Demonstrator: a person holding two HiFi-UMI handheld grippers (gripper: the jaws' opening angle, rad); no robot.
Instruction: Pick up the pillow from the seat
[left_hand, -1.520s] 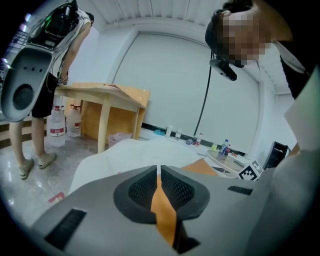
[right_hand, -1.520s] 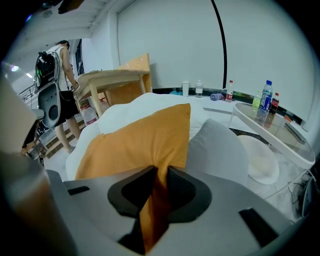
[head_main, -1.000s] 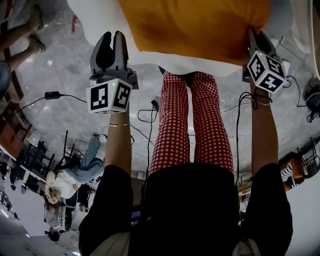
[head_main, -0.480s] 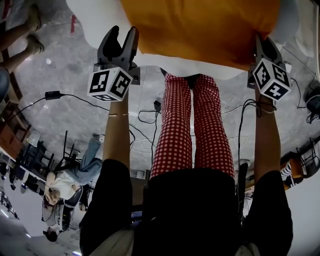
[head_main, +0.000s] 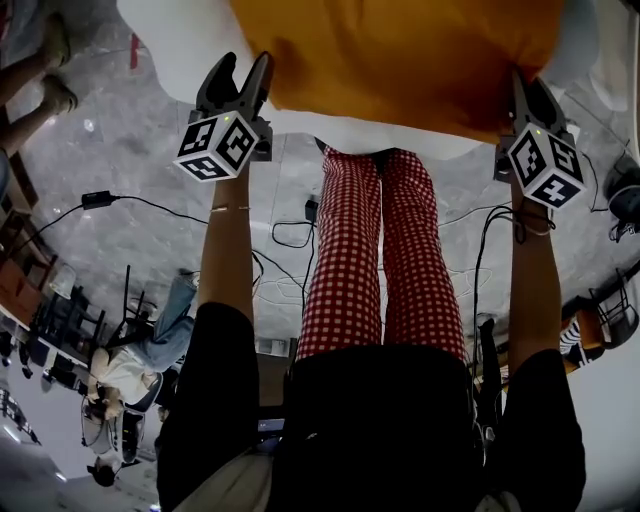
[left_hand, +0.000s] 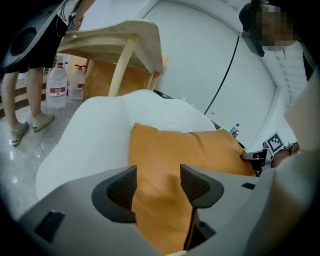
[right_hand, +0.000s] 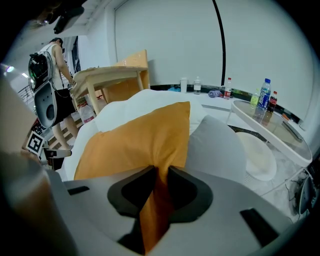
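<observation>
Head view: right gripper clamps pillow; left gripper, jaws just opening, straddles it.

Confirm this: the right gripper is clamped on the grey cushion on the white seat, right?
No. The right gripper is clamped on the orange pillow on the white seat; the grey cushion lies beside it, ungripped. The right gripper view shows this.

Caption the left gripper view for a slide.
Left gripper, jaws just opened wide, straddles a corner of the orange pillow on the white seat.
</observation>
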